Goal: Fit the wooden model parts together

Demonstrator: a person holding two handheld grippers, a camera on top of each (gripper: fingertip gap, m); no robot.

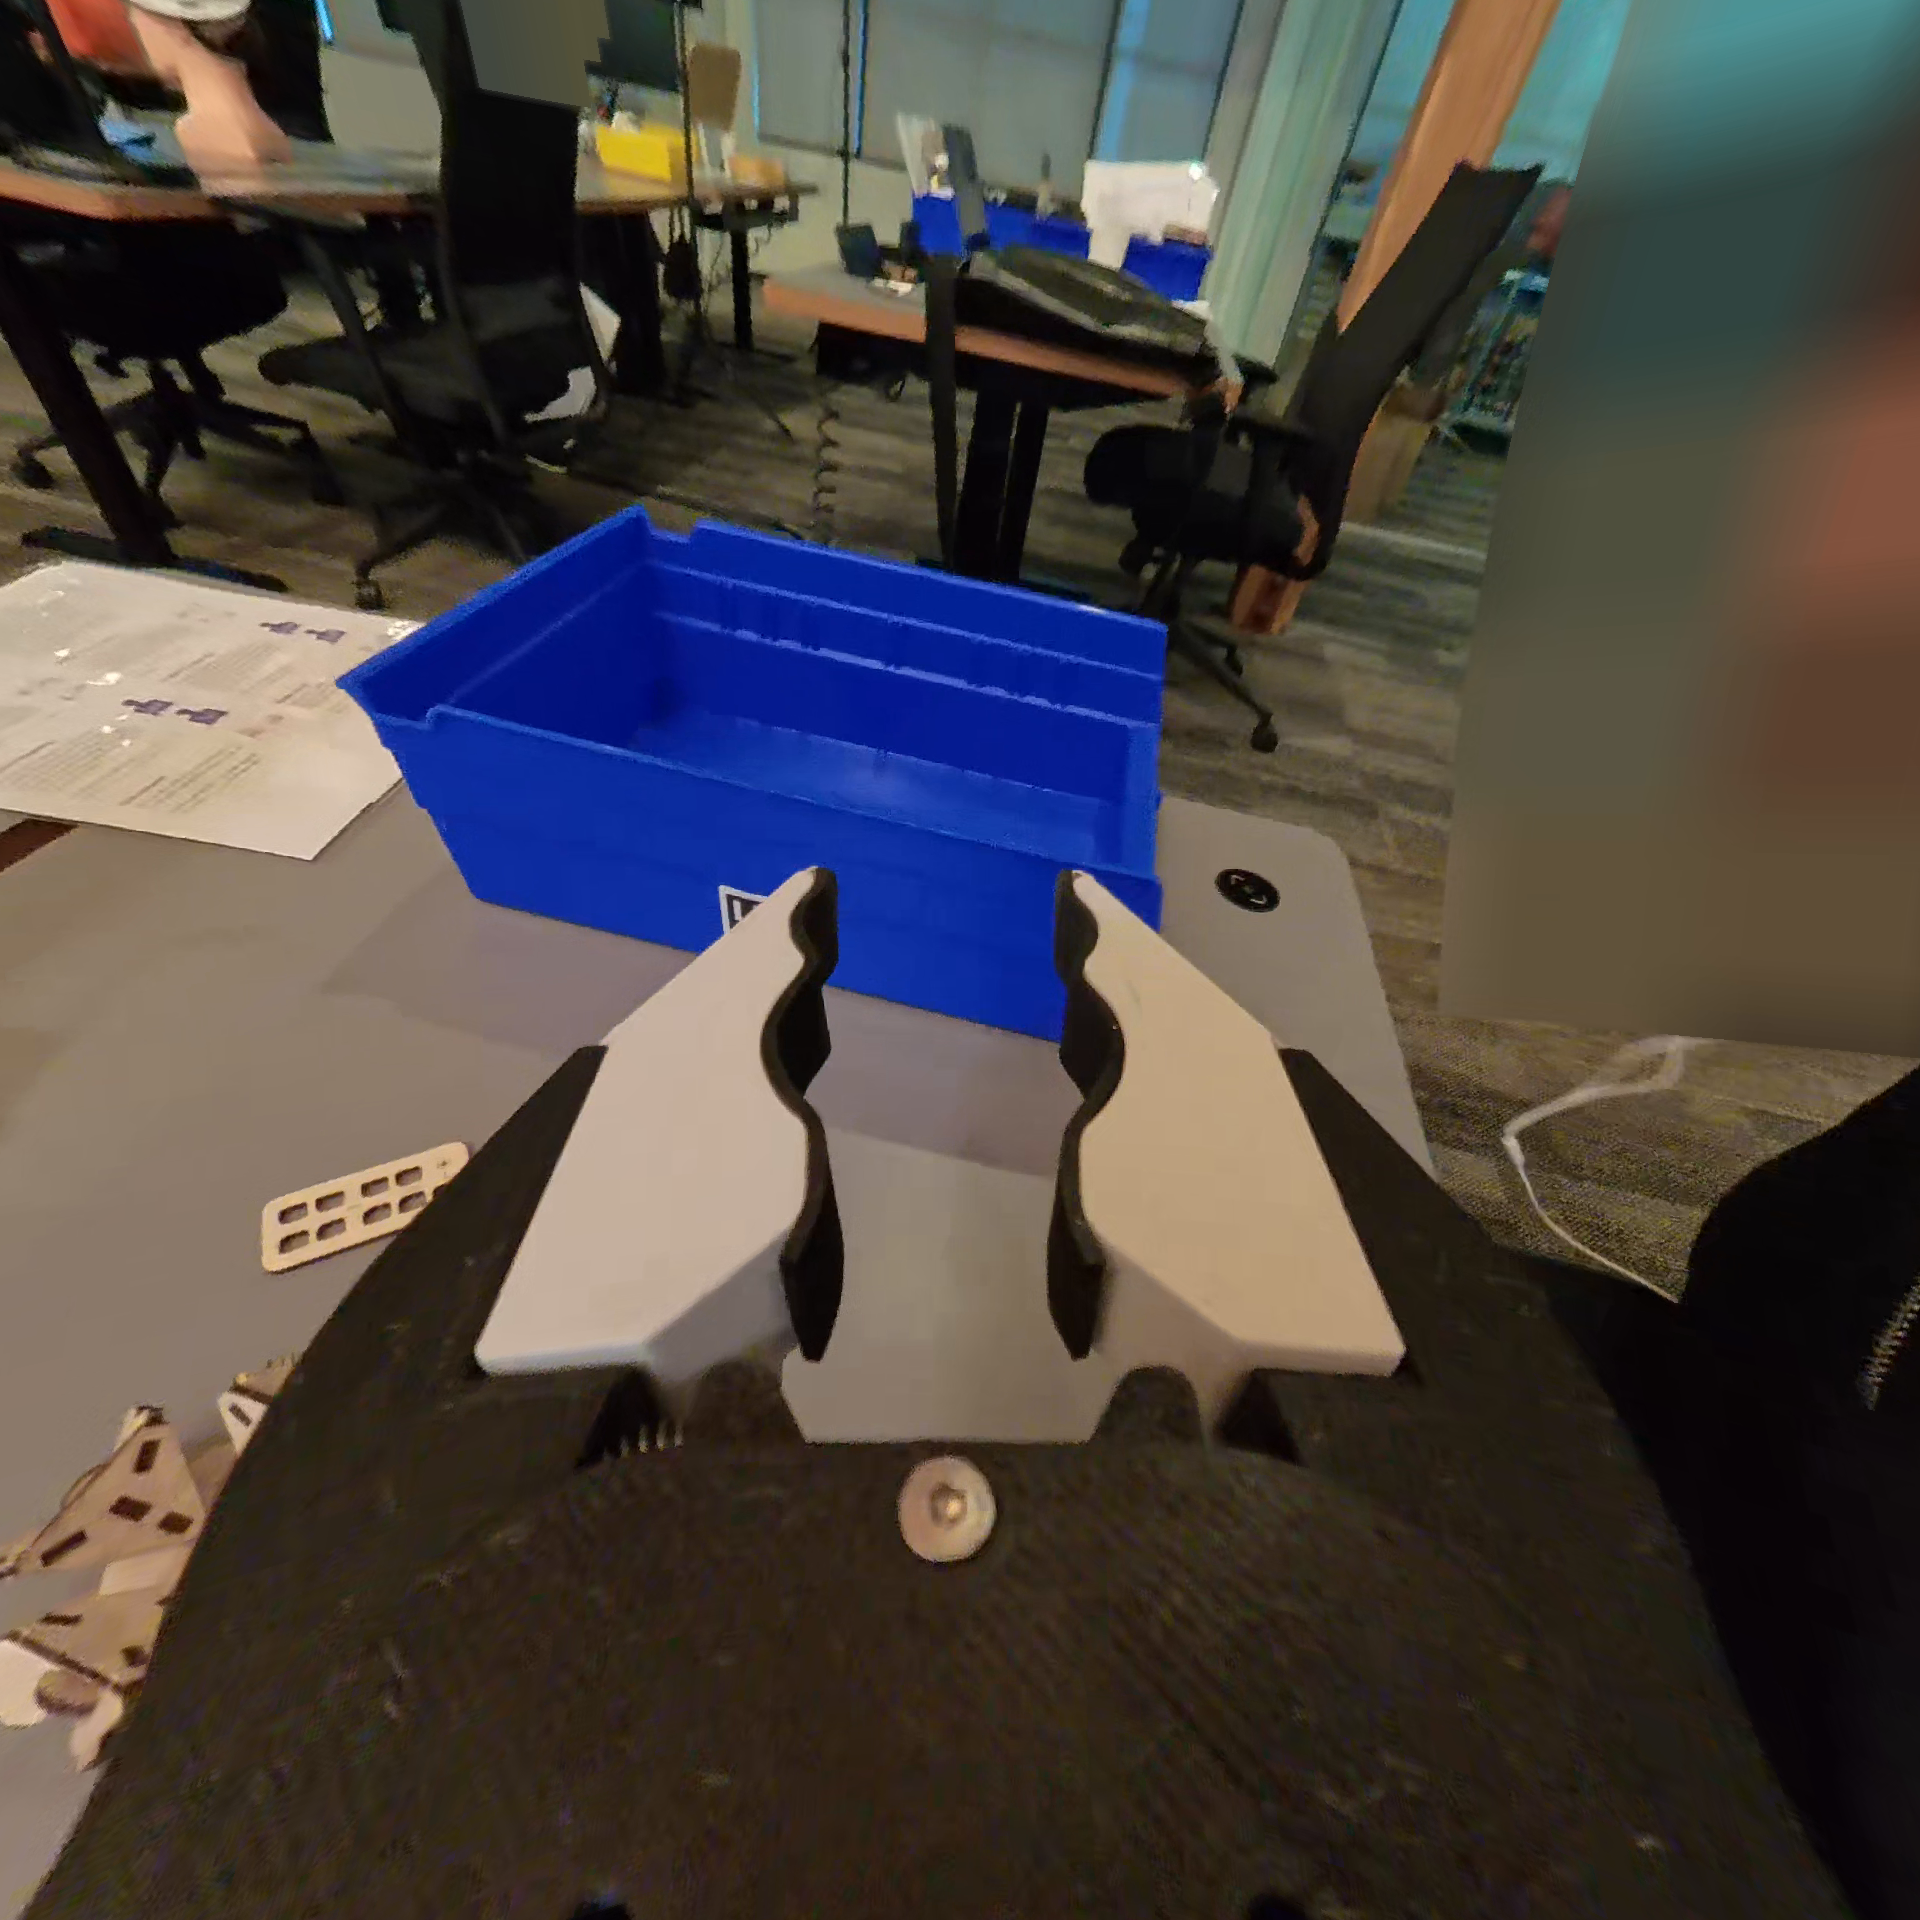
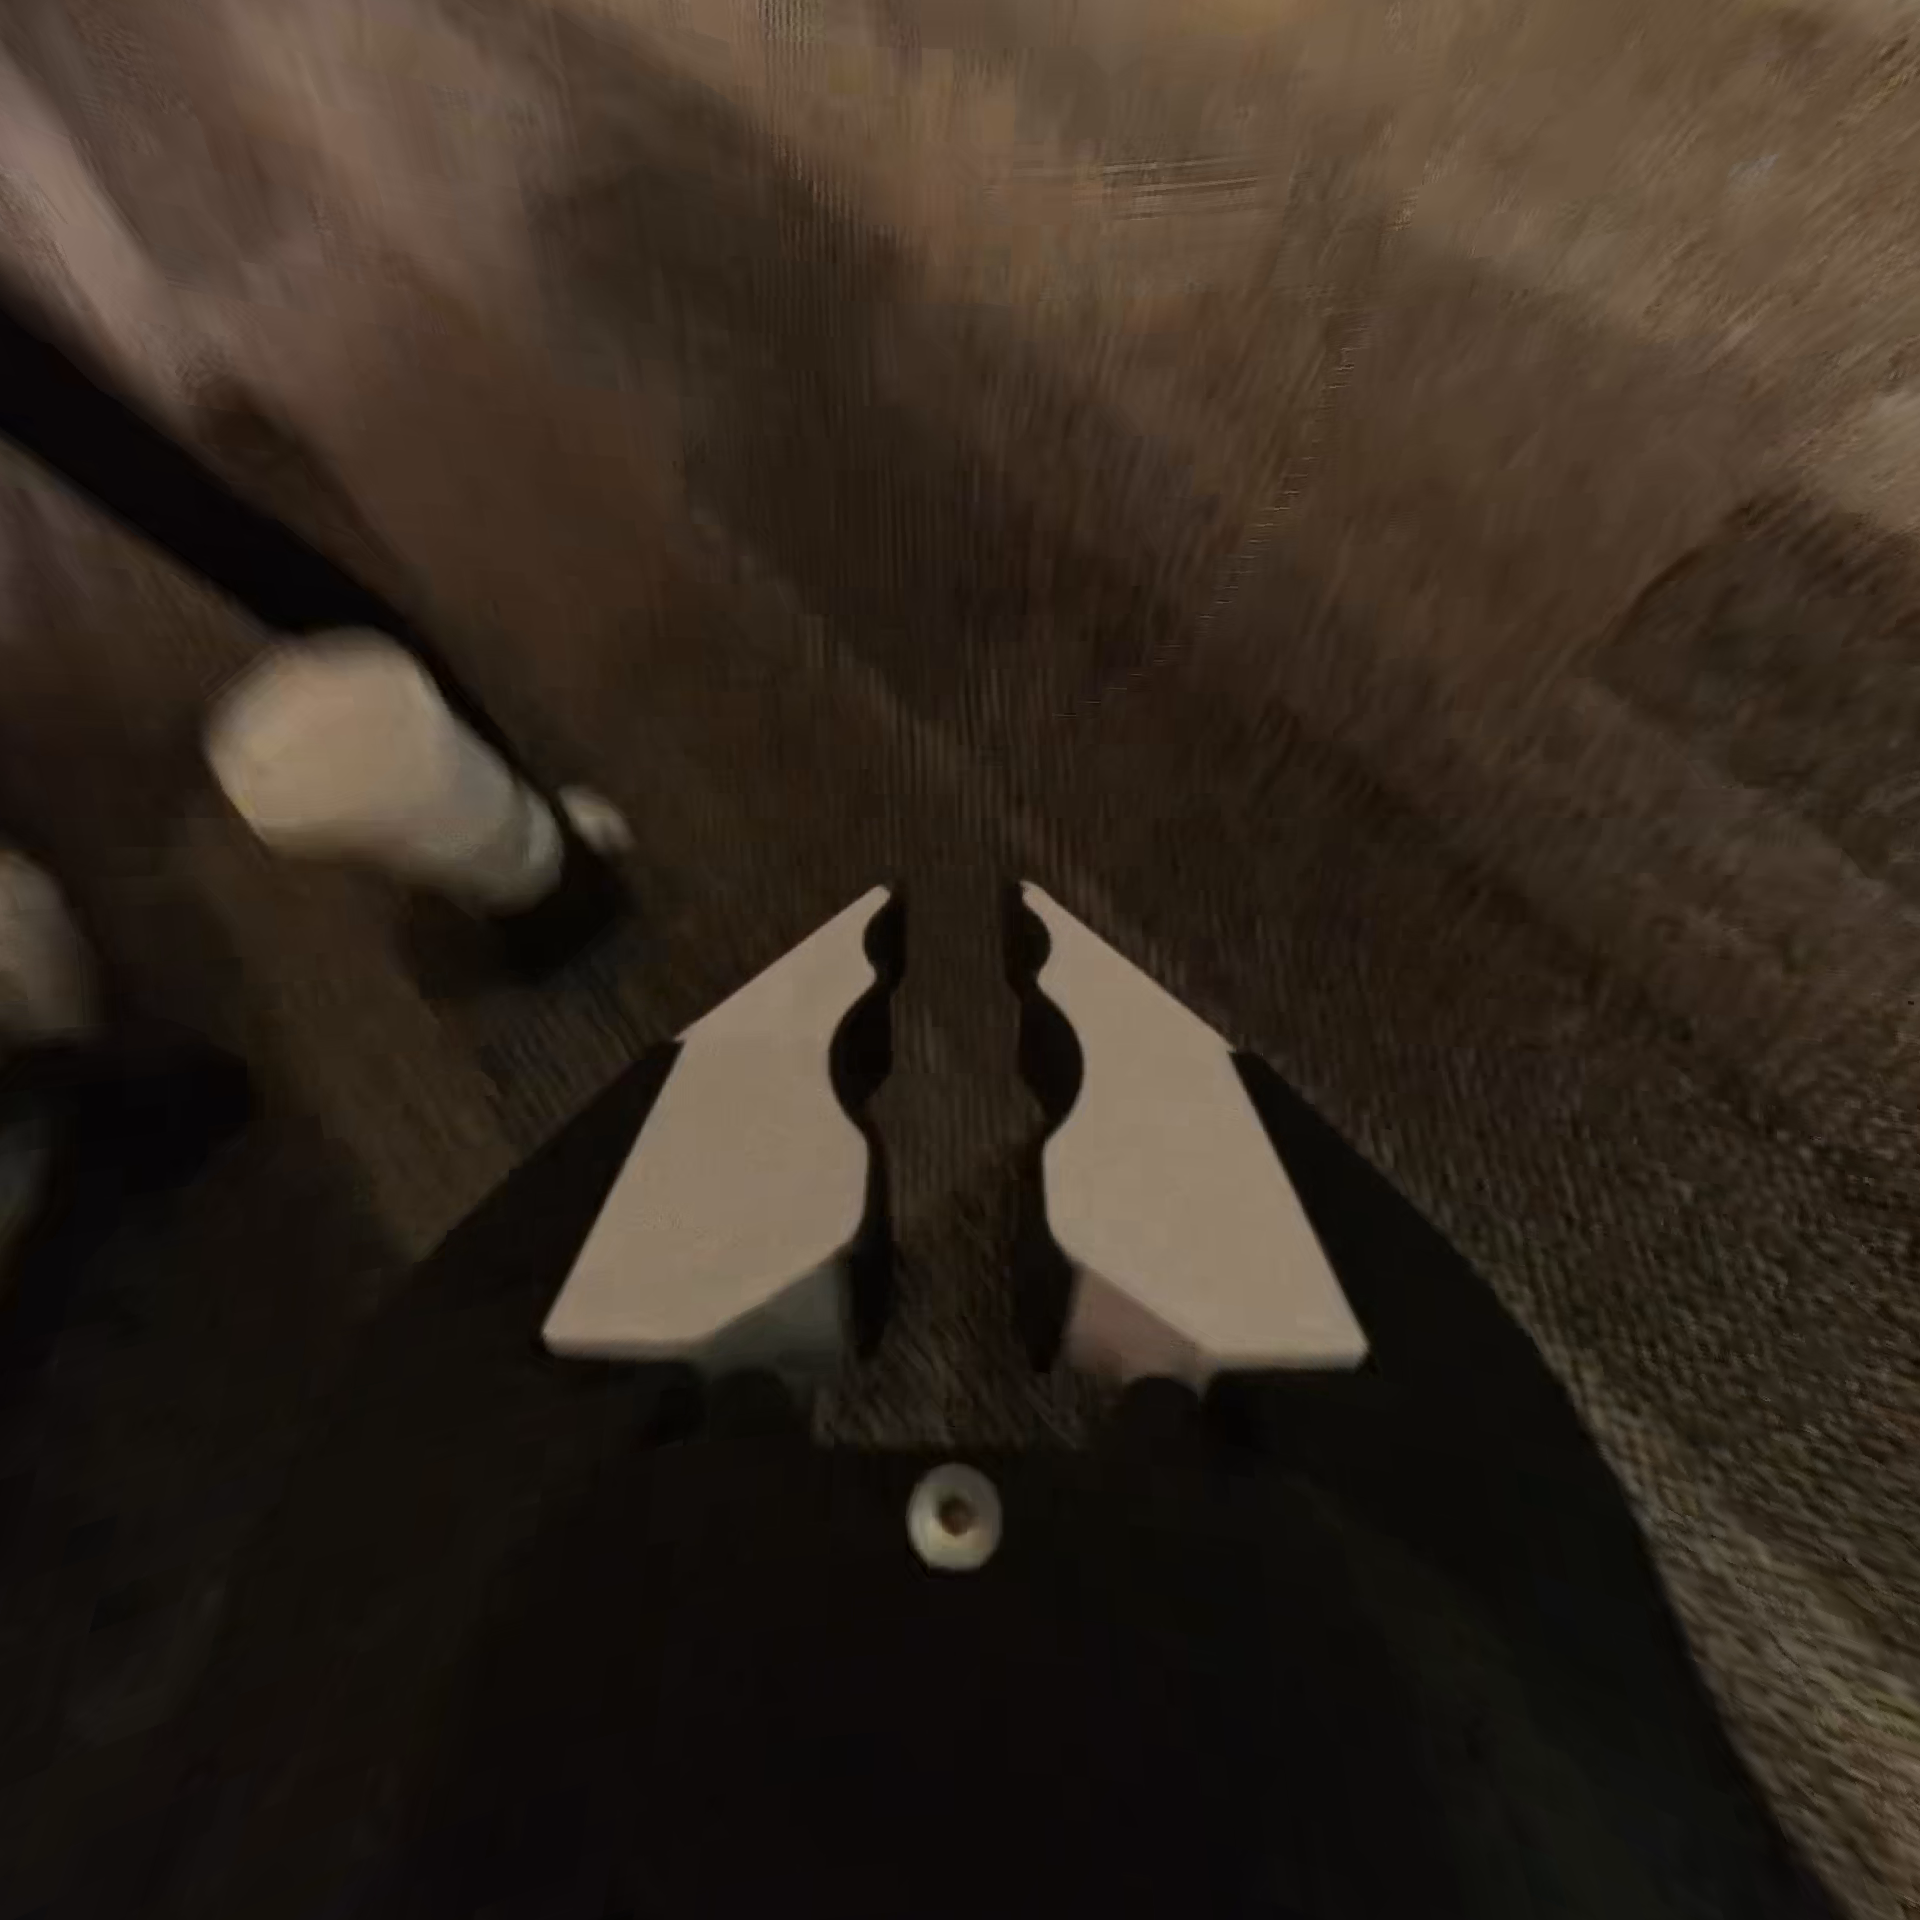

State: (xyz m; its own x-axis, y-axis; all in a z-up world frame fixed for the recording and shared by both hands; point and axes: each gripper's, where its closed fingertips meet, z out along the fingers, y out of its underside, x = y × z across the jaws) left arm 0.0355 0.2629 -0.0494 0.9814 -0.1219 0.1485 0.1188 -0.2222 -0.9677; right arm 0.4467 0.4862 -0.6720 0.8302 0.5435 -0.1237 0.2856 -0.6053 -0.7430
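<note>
While held above the grey desk (image 1: 260, 987), left gripper (image 1: 945, 914): fingers spread apart, nothing between the black pads, tips just short of the near wall of the blue bin.
Blue bin (image 1: 644, 821): standing near the far right corner of the desk, open top up, nothing visible inside, small label on the near wall partly hidden behind the left fingertip.
Printed sheet (image 1: 156, 717): lying flat at the far left edge of the desk, just left of the bin.
Perforated card strip (image 1: 353, 1205): flat on the desk, left of the gripper body.
Cut-out card pieces (image 1: 104, 1558): heaped at the near left edge.
Round black button (image 1: 1247, 891): set in the far right corner of the desk, right of the bin.
Right gripper (image 2: 956, 904): pointing down at blurred brown carpet (image 2: 1351, 727), fingers slightly parted, narrow gap, only carpet seen through it, nothing gripped.
Pale blurred object (image 2: 374, 769): on the carpet, left of the right gripper, kind unclear.
</note>
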